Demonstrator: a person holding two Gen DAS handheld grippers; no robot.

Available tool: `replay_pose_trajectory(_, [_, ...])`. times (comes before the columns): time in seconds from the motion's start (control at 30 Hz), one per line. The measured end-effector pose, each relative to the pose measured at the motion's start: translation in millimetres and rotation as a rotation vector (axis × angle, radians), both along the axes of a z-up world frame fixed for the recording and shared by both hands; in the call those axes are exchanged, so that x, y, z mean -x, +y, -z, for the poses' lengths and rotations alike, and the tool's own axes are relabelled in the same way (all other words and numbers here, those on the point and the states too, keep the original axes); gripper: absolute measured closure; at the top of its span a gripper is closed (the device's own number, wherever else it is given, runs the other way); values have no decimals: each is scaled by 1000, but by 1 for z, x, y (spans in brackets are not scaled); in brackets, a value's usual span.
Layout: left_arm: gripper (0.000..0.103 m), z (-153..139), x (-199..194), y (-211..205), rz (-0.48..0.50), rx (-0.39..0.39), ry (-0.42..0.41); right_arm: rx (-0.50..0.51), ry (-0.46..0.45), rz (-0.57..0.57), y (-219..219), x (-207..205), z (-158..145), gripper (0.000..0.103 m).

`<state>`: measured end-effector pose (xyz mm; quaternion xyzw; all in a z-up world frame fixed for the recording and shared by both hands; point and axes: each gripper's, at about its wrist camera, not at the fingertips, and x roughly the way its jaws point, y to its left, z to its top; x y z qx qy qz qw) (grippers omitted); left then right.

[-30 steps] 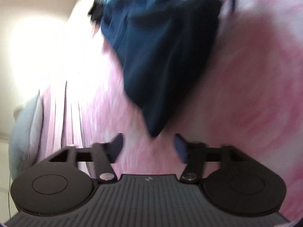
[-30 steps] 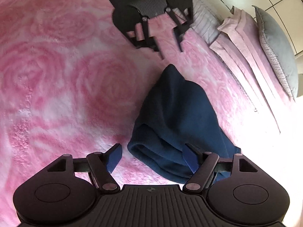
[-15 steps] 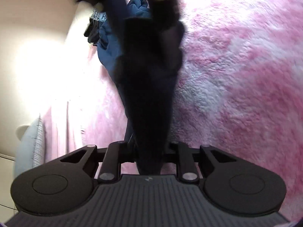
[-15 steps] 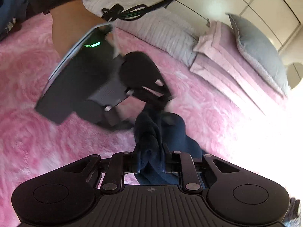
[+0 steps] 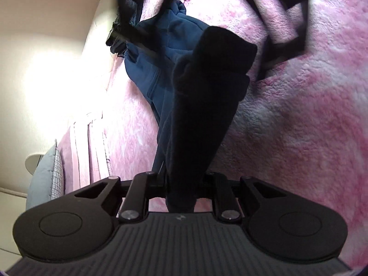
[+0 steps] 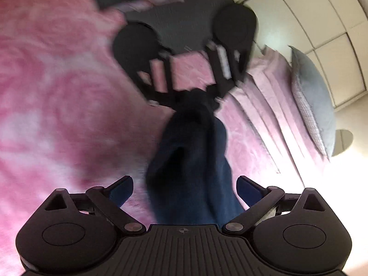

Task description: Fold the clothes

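A navy fleece garment [image 5: 207,96] lies in a long bunched strip on the pink bed. My left gripper [image 5: 180,184] is shut on one end of it, and the cloth fills the gap between its fingers. In the right wrist view the same left gripper [image 6: 195,96] shows blurred at the far end of the garment [image 6: 191,161]. My right gripper [image 6: 185,188] stands wide open, its blue pads [image 6: 122,188] apart on either side of the near end and clear of the cloth. Its black frame fills the top of the left wrist view.
A fluffy pink rose-patterned blanket [image 6: 57,92] covers the bed. Striped pink pillows [image 6: 260,105] and a grey pillow [image 6: 312,105] lie at its head, with white cupboard doors [image 6: 322,23] behind. A small dark clothes pile [image 5: 115,39] sits by the bed's edge.
Both grippers closed on the garment's ends half a second ago. The right gripper has since opened and let go. The left stays shut on its end.
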<state>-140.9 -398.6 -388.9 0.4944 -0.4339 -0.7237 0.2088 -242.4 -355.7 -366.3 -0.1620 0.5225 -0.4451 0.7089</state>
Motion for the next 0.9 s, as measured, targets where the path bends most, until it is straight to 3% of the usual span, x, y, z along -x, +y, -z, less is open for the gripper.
replay_pose_trajectory(0.03, [88, -1, 0, 2, -10, -5, 3, -32, -23, 22, -6, 0, -3, 79])
replay_pose_trajectory(0.1, [88, -6, 0, 6, -41, -12, 10, -95, -77, 64, -16, 1, -9, 81])
replay_pose_trajectory(0.27, [88, -39, -19, 27, -127, -35, 7, -149, -196, 35, -5, -15, -47, 83])
replay_pose_trajectory(0.4, [87, -70, -20, 28, -169, -39, -5, -203, -351, 15, -10, -13, -79, 83])
replay_pose_trajectory(0.47, [82, -85, -12, 21, -198, -29, 15, -230, -458, 40, -18, 1, -101, 83])
replay_pose_trajectory(0.6, [55, -118, 21, -11, -292, 28, 160, -235, -675, 130, -60, 57, -141, 83])
replay_pose_trajectory(0.67, [54, -133, 37, -28, -348, 63, 250, -245, -794, 188, -86, 100, -157, 84])
replay_pose_trajectory(0.73, [45, -142, 55, -48, -400, 107, 323, -245, -912, 263, -110, 149, -169, 84])
replay_pose_trajectory(0.9, [45, -133, 106, -82, -443, 36, 328, -222, -1179, 467, -163, 276, -180, 84])
